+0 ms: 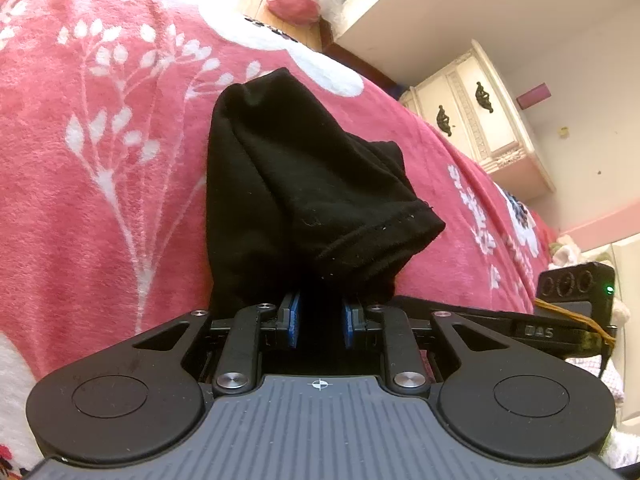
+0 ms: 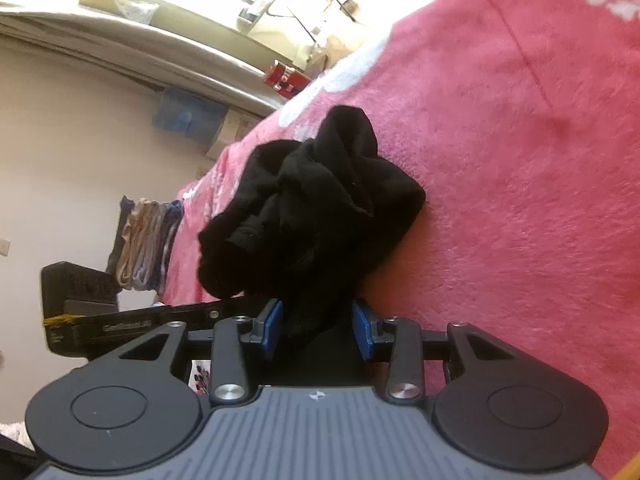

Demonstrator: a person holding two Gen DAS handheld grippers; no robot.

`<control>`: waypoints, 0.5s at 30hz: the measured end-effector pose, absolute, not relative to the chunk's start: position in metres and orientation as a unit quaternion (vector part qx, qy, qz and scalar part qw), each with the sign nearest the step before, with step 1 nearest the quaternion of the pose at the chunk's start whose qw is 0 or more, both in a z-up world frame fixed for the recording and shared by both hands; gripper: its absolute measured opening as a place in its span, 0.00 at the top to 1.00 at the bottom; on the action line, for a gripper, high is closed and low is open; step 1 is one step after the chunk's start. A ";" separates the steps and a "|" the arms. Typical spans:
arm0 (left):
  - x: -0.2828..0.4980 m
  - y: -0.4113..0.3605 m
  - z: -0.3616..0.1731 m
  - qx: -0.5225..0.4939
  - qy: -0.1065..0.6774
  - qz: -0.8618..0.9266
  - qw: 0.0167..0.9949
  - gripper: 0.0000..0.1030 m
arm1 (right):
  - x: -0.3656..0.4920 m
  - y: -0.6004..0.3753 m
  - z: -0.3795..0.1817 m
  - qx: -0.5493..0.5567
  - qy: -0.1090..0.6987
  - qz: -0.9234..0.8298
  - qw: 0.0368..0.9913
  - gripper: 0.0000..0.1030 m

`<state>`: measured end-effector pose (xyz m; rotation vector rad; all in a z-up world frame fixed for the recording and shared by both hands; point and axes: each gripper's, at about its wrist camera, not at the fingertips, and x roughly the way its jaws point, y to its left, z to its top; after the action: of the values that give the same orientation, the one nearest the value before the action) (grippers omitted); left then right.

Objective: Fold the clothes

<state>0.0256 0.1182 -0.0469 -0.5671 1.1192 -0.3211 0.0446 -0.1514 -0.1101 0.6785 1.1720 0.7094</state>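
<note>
Both tongs, left [image 1: 320, 320] and right [image 2: 318, 326], pinch 1 black garment [image 1: 304, 184] above the pink bed blanket [image 1: 100, 140].

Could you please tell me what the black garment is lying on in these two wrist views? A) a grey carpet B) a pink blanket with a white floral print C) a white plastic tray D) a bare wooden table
B: the black garment spreads over a pink blanket with white leaf and flower shapes, and the right wrist view shows the same pink plush surface under it.
</note>
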 end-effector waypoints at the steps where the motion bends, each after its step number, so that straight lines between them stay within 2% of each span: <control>1: 0.026 0.118 -0.047 -0.263 0.521 -0.150 0.798 0.81 | 0.046 -0.148 -0.114 0.307 0.533 0.319 0.721 0.62; 3: 0.026 0.118 -0.048 -0.262 0.522 -0.149 0.798 0.81 | 0.049 -0.145 -0.121 0.320 0.532 0.316 0.718 0.66; 7: 0.027 0.120 -0.049 -0.265 0.523 -0.146 0.797 0.80 | 0.046 -0.147 -0.116 0.315 0.512 0.312 0.735 0.95; 15: 0.029 0.118 -0.048 -0.259 0.522 -0.148 0.799 0.80 | 0.039 -0.180 -0.071 0.280 0.436 0.275 0.810 0.99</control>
<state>0.0295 0.1182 -0.0477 -0.5552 1.1206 -0.3176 0.0394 -0.1799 -0.0709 0.5983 0.9320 0.5884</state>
